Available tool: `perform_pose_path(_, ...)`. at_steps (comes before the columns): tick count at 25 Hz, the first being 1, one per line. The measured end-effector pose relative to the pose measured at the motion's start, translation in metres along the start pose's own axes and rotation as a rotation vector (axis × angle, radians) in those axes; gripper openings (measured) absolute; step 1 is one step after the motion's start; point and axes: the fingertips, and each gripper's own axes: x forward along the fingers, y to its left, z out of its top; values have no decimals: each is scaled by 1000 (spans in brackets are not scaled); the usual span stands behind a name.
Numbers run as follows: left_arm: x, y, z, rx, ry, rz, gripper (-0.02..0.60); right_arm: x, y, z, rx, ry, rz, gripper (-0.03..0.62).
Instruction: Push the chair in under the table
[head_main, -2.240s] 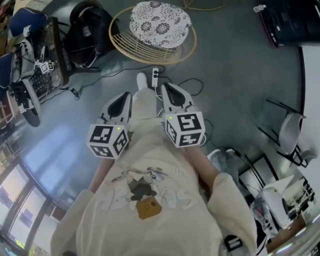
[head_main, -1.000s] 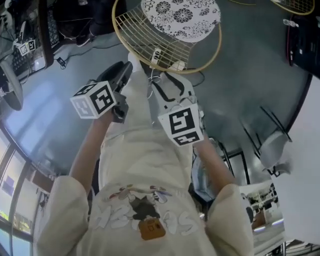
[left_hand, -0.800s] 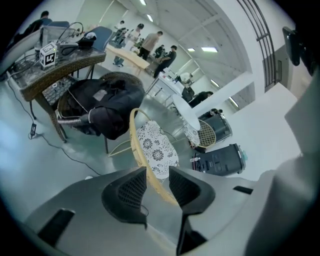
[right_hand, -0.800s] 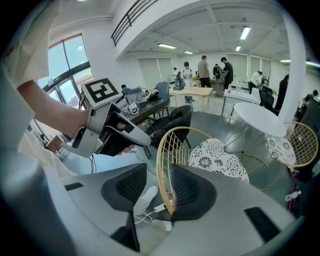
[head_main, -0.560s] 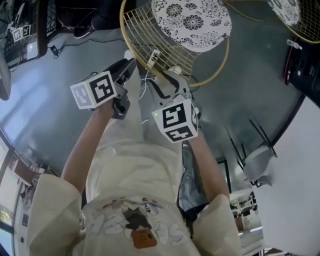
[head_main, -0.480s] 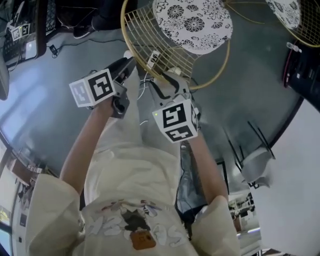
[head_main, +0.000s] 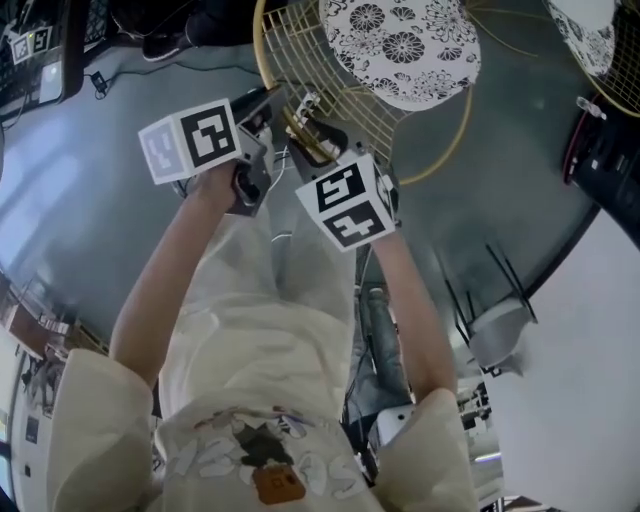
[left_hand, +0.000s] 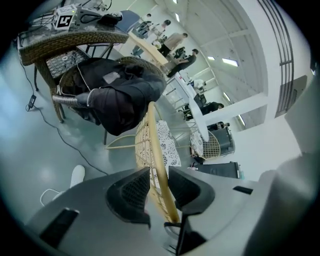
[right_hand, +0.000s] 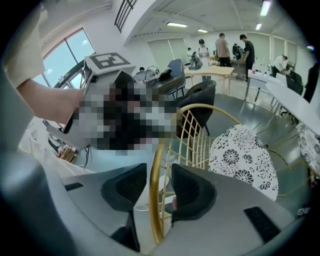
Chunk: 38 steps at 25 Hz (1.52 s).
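Note:
A chair with a gold wire back (head_main: 262, 60) and a black-and-white floral cushion (head_main: 405, 45) stands in front of me on the grey floor. Both grippers sit side by side on the top rim of its back. In the left gripper view the gold rim (left_hand: 152, 135) runs between the jaws of my left gripper (left_hand: 159, 190) (head_main: 275, 100), with a gap on each side. The right gripper view has the rim (right_hand: 159, 150) passing between the jaws of my right gripper (right_hand: 159, 192) (head_main: 312, 132), which are also apart from it. The edge of a white table (head_main: 590, 350) lies at the right.
A black jacket (left_hand: 120, 95) hangs over a wicker chair beside a wicker table (left_hand: 70, 37). A second gold chair (head_main: 600, 40) is at the top right, and a white chair (head_main: 500, 330) by the table. Cables trail on the floor near my shoe (left_hand: 76, 175). People stand far back.
Both grippers have moved forward and down onto the chair back. Its rim now lies between the jaws of each. The chair fills more of the head view.

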Motion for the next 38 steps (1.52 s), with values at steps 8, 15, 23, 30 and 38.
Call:
perform_pose_path(8, 6, 2, 0, -2, -9, 28, 110, 25, -3, -14, -7, 98, -7, 104)
perform_pose_path(15, 1, 3, -5, -15, -7, 39, 104, 23, 2, -17, 31, 64, -19, 100)
perform_pose_path(23, -2, 2, -26, -13, 33, 56, 104, 14, 9, -34, -29, 111, -9, 98)
perform_pose_path(30, -3, -3, -62, -25, 67, 83, 106, -1, 17, -66, -100, 156, 18, 97)
perform_pose_path(38, -5, -3, -88, -34, 98, 111, 106, -9, 25, -86, -166, 163, 32, 97)
